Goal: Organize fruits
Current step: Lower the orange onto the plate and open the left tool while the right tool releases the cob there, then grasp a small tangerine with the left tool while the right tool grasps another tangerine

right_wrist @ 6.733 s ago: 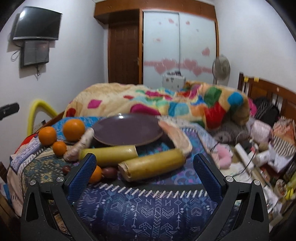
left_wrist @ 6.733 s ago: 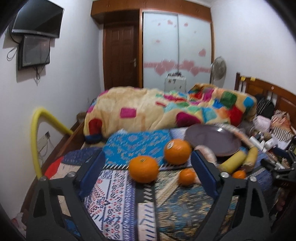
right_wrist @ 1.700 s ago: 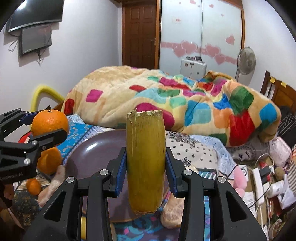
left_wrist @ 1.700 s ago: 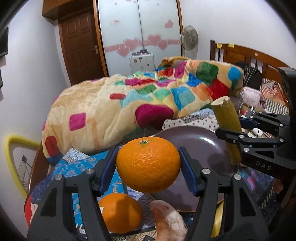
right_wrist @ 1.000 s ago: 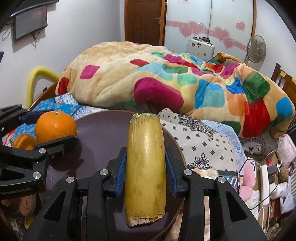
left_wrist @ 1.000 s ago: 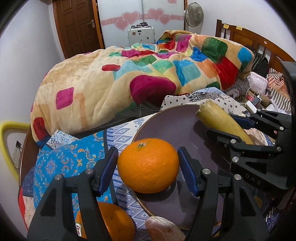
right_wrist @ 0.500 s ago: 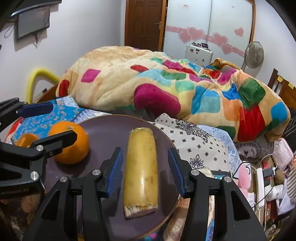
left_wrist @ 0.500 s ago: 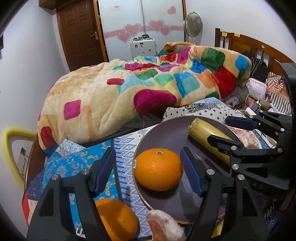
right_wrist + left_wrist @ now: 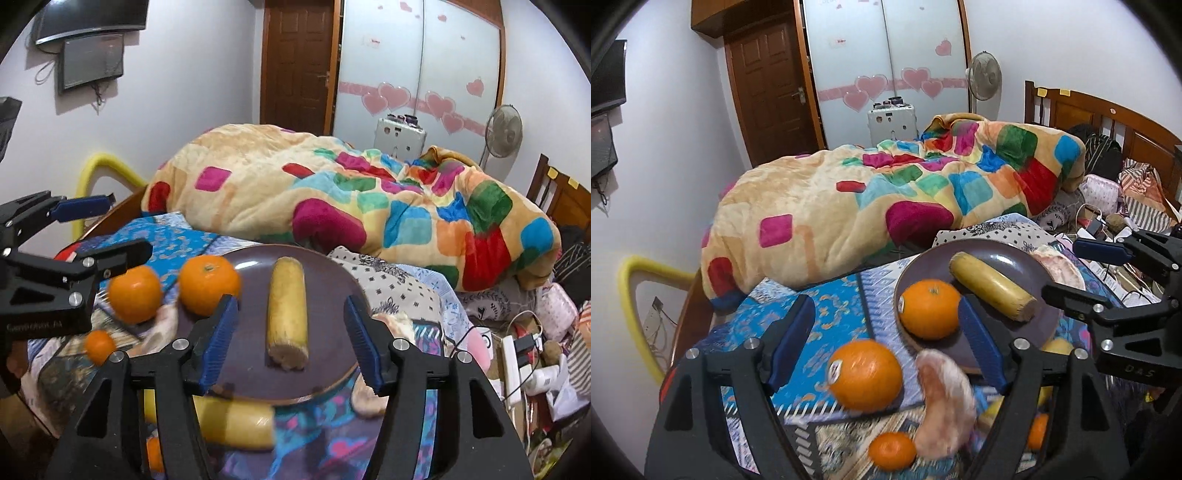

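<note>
A dark purple plate (image 9: pixel 1004 258) (image 9: pixel 325 288) on the patterned bed cover holds a big orange (image 9: pixel 929 309) (image 9: pixel 208 284) and a yellow cane piece (image 9: pixel 991 290) (image 9: pixel 287 310). My left gripper (image 9: pixel 886 347) is open and empty, drawn back over a second big orange (image 9: pixel 864 374) (image 9: pixel 135 295). A pale pomelo wedge (image 9: pixel 945 391) and a small orange (image 9: pixel 892 450) (image 9: pixel 99 346) lie near it. My right gripper (image 9: pixel 290 339) is open and empty, just behind the cane piece on the plate.
Another yellow cane piece (image 9: pixel 229 421) lies in front of the plate, a second pomelo wedge (image 9: pixel 1056 266) (image 9: pixel 369 398) to its right. A heaped colourful blanket (image 9: pixel 886 206) lies behind. Clutter and cables (image 9: pixel 528 354) lie to the right. A yellow tube (image 9: pixel 631 295) stands at the left.
Both grippers opened, leaving the orange and the cane piece on the plate, and have since drawn back toward me. The left gripper now hangs over the second big orange.
</note>
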{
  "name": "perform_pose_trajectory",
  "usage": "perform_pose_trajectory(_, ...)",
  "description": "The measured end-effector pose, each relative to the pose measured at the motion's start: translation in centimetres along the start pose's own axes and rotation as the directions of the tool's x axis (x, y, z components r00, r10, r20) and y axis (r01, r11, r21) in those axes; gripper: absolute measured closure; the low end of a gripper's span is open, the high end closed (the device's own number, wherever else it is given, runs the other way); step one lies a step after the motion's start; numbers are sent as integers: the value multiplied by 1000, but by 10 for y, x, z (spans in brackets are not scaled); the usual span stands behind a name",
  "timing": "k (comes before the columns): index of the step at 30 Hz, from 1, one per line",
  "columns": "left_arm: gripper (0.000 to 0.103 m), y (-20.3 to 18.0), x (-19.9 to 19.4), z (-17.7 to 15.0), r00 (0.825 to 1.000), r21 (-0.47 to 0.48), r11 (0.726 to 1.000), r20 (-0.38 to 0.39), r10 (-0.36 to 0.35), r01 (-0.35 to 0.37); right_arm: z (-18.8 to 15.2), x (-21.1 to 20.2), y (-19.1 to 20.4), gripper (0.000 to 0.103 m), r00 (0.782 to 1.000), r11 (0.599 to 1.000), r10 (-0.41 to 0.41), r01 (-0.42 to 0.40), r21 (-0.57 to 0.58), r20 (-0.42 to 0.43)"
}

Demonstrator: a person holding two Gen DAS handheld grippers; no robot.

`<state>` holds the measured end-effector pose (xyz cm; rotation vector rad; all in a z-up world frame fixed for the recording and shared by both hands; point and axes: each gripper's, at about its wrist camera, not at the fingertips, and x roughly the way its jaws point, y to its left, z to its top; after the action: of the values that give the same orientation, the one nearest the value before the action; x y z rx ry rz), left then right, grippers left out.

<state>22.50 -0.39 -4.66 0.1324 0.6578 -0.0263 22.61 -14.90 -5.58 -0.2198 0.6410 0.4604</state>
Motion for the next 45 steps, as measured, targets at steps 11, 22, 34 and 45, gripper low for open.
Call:
perform_pose_trajectory(11,23,18,-20,-57,998,-29,999,-61,-19,17,-36,-17,19,40,1000,999,24,-24,29,-7)
perform_pose_trajectory(22,24,23,-22,-111,992,-52,998,-118,-36,30,-76,-21,39,40,999,999,33,-32,25,-41)
perform_pose_trajectory(34,45,22,-27,-134,987,-54,996,-139,-84,77,-92,-20,65,63,999,999,28,-28,19,-43)
perform_pose_trajectory(45,45,29,-19,-124,987,-69,994,-126,-96,88,-85,-17,59,76,996,996,78,-76,47,-41)
